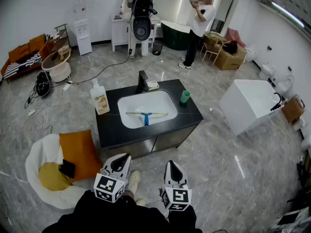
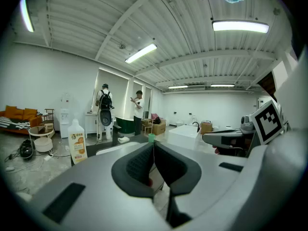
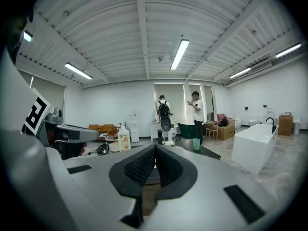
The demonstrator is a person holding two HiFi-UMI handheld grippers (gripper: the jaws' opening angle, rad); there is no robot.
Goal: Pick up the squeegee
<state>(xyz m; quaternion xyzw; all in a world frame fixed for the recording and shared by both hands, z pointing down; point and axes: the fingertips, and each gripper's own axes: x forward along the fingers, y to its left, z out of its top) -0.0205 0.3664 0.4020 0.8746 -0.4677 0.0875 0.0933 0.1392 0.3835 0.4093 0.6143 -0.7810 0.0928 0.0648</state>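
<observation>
The squeegee (image 1: 146, 114), a thin yellow-green blade on a blue handle, lies flat in the white sink basin (image 1: 127, 106) of a black-topped vanity (image 1: 109, 132) in the head view. Both grippers are held low in front of the vanity, well short of it. The left gripper (image 1: 121, 158) is shut and holds nothing; its dark pads meet in the left gripper view (image 2: 154, 147). The right gripper (image 1: 173, 165) is likewise shut and empty, its pads together in the right gripper view (image 3: 155, 149). Neither gripper view shows the squeegee.
On the vanity stand a soap bottle (image 1: 99, 98), a black faucet (image 1: 142, 81) and a green cup (image 1: 185, 96). A white bathtub (image 1: 250, 103) sits to the right, a round chair with an orange cushion (image 1: 77, 152) to the left. Two people stand at the back.
</observation>
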